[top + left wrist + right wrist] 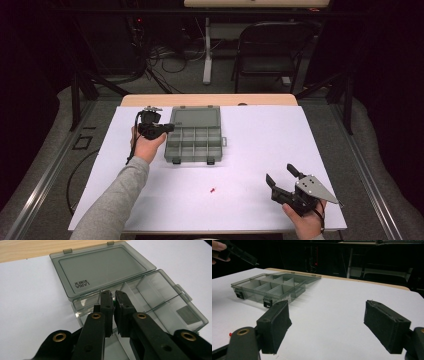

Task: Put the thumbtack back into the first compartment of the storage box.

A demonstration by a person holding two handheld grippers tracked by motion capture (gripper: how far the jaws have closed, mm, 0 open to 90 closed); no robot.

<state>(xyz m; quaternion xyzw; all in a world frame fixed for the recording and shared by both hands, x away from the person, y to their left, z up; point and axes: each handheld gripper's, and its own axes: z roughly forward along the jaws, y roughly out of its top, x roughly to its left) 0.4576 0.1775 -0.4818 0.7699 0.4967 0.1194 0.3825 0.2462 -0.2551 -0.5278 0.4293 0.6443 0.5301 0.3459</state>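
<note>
A smoky clear compartment box [194,142] lies open on the white table top, its lid [196,116] flat behind it. My left gripper [170,127] hovers over the box's left edge. In the left gripper view its jaws [113,293] are shut above a left compartment [85,305], and a small green piece [114,301] shows between the pads. A tiny red piece [213,190] lies on the table in front of the box. My right gripper [280,173] rests open at the front right, with nothing between its fingers [275,325].
The box [269,287] has several divided compartments and two front latches [267,302]. A wooden table edge [210,99] runs behind the white sheet. A chair [272,50] and cables stand beyond the table. Bare white surface [260,140] lies right of the box.
</note>
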